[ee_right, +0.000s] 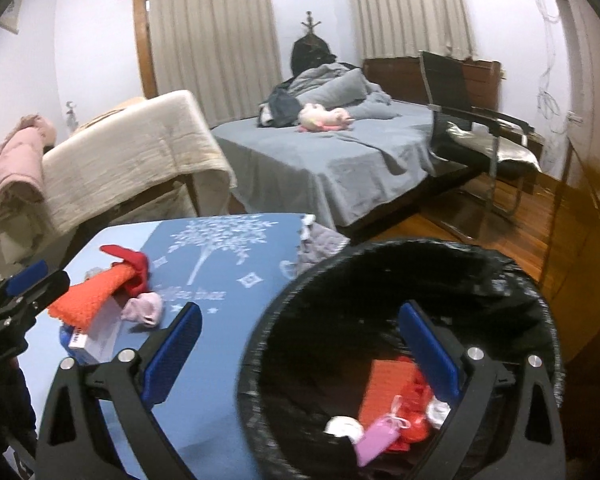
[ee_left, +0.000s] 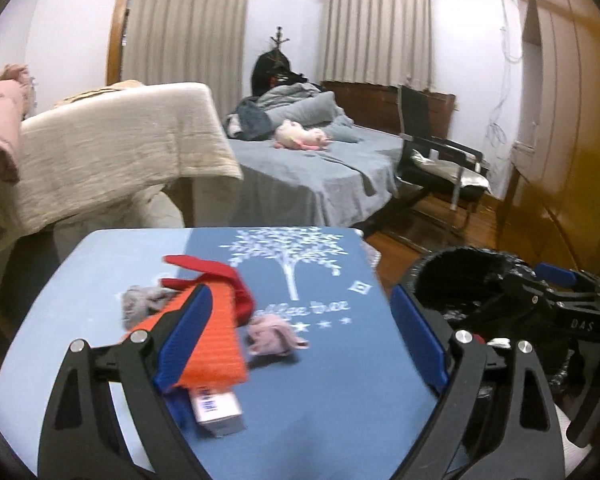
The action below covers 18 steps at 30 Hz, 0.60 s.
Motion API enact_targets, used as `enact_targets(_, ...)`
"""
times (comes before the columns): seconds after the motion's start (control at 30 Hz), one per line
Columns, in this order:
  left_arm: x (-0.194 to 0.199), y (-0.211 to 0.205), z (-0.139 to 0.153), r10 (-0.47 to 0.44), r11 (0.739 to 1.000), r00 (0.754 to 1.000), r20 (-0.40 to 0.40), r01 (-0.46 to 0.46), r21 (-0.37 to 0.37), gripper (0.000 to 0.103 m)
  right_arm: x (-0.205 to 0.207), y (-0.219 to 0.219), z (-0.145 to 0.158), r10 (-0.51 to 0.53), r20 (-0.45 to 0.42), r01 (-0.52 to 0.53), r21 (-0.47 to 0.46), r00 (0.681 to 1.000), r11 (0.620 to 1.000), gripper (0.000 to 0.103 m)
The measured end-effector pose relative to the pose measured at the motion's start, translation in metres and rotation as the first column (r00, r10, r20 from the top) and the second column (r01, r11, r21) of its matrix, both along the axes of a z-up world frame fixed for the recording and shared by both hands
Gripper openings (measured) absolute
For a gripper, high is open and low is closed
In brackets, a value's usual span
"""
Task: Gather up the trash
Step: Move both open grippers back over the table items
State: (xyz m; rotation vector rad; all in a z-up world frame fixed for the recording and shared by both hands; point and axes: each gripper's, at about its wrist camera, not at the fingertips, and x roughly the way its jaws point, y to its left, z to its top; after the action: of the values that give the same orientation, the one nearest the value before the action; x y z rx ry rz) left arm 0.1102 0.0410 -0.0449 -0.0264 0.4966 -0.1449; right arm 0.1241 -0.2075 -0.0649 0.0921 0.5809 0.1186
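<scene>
A: Largest first. The bed (ee_right: 332, 160) is lying at the back with a grey cover, a pink plush toy (ee_right: 326, 117) resting on it. A black chair (ee_right: 476, 120) is standing just beside it.

B: Noted. Nearer in?

A: The counter (ee_left: 324, 420) is wearing a blue cloth with a white tree print. Just beside its right edge a bin (ee_right: 400, 272) with a black liner is standing on the floor, already holding trash: an orange piece, red scraps, a pink packet, something white.

B: And what is still sitting on the counter?

A: An orange knitted cloth (ee_left: 220, 344) is lying over a small white box (ee_left: 218, 408); a red cloth (ee_left: 224, 276) is touching its far end. A grey wad (ee_left: 140, 304) is lying to the left, a pink wad (ee_left: 276, 338) to the right.

B: Claws?

A: The left claw (ee_left: 300, 344) is standing wide over the counter, nothing between its pads; its left finger is overlapping the orange cloth in view. The right claw (ee_right: 300, 356) is also standing wide and empty, its right finger hanging over the bin's mouth, its left finger over the counter.
</scene>
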Motion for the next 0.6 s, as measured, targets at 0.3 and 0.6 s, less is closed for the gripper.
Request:
enact_targets(0.3, -0.011, 0.051, -0.007, 0.105, 0.994, 0.994, -0.006, -0.105, 0.016, 0.088, 0.007, 0.05, -0.008, 0.087, -0.005, -0.087, -0.009, 0.996, 0.996, 0.097)
enact_targets(0.6, -0.024, 0.091, -0.026, 0.168, 0.985, 0.985, -0.041, -0.166, 0.049, 0.088, 0.013, 0.086, -0.026, 0.137, -0.02, -0.138, -0.019, 0.99, 0.99, 0.097)
